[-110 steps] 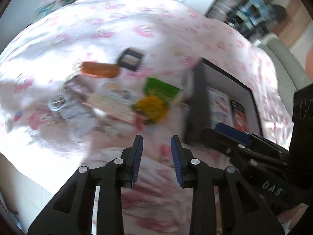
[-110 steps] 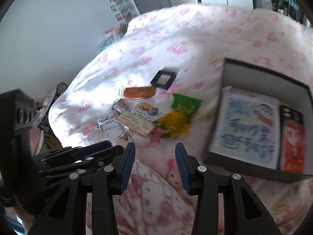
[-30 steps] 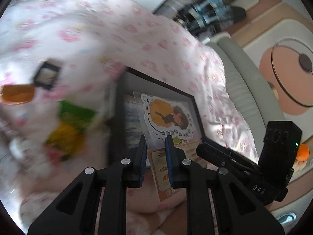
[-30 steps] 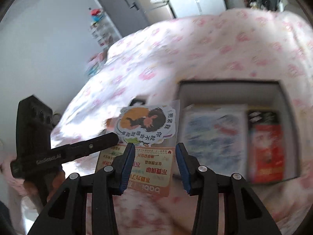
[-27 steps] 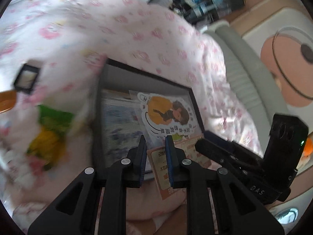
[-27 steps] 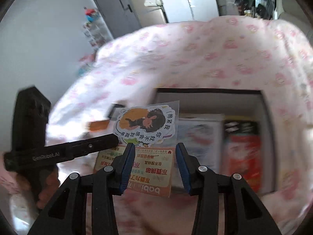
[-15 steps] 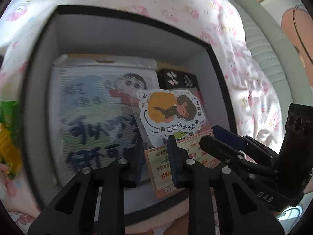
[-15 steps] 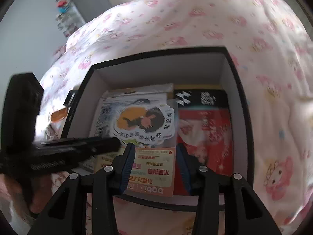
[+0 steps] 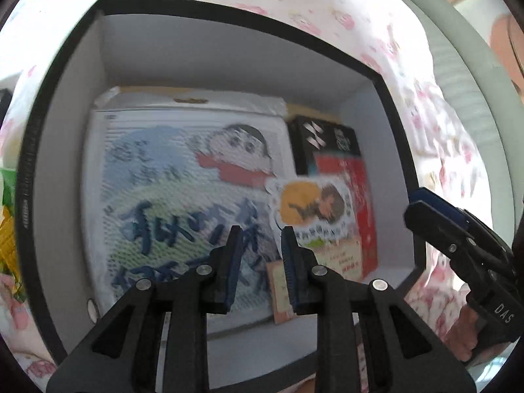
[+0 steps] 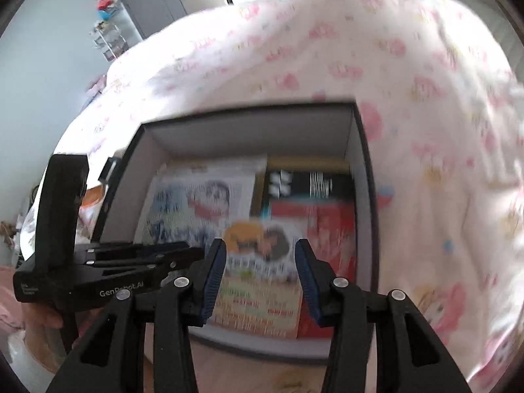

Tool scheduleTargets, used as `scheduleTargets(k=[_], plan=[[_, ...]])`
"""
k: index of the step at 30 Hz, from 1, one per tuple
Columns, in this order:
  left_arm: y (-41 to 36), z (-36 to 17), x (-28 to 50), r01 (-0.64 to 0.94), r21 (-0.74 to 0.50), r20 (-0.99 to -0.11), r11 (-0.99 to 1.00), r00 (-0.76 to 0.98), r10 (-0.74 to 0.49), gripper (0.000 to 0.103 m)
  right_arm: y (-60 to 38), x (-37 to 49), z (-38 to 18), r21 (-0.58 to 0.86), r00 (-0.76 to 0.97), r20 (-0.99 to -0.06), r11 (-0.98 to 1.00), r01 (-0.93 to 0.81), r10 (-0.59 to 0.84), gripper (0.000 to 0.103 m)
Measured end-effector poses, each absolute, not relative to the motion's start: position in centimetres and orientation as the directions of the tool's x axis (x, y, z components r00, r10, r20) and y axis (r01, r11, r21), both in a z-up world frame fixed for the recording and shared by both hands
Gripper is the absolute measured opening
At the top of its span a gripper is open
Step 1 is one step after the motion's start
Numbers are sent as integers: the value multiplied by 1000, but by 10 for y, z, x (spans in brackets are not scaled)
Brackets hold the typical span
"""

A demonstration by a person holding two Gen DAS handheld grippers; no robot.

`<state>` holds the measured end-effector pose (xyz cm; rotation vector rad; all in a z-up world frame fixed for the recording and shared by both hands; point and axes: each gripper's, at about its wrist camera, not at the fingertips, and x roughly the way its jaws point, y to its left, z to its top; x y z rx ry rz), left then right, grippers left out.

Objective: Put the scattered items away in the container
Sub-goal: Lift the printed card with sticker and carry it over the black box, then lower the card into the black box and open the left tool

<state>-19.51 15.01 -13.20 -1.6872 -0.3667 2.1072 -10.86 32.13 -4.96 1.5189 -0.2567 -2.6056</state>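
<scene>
inside box (image 9: 229,52), sticker card (image 9: 311,209) lies free; left gripper (image 9: 260,262) parted.

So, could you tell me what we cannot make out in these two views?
- Right wrist view: blur hides whether the right tongs press the card.
- Both views: the card's print is blurred.
- Left wrist view: the left tongs cover the lower edge of the cartoon pad; the picture's edge cuts off the green and yellow items.

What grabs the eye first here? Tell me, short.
A black-rimmed box fills both views, sitting on a pink-patterned bedspread. Inside, a big cartoon mesh pouch lies on the left and a red-and-black pack on the right, with an orange cartoon sticker card over their near ends.
</scene>
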Motion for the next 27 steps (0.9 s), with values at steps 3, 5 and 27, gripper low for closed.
scheduleTargets(k=[3, 5, 27], plan=[[153, -139, -194, -124, -419, -885, -899, -166, 436, 22, 324, -111, -54, 184, -497, -853, -983, -7, -156, 41], [156, -142, -193, -89, -453, -872, -887, -162, 461, 22, 329, -110, -69, 223, -465, -866, -974, -33, -183, 41], [174, -145, -171, -115, -671, -731, -732, -64, 680, 22, 352, -98, -68, 256, -498, -850, -960, -110, -170, 41]])
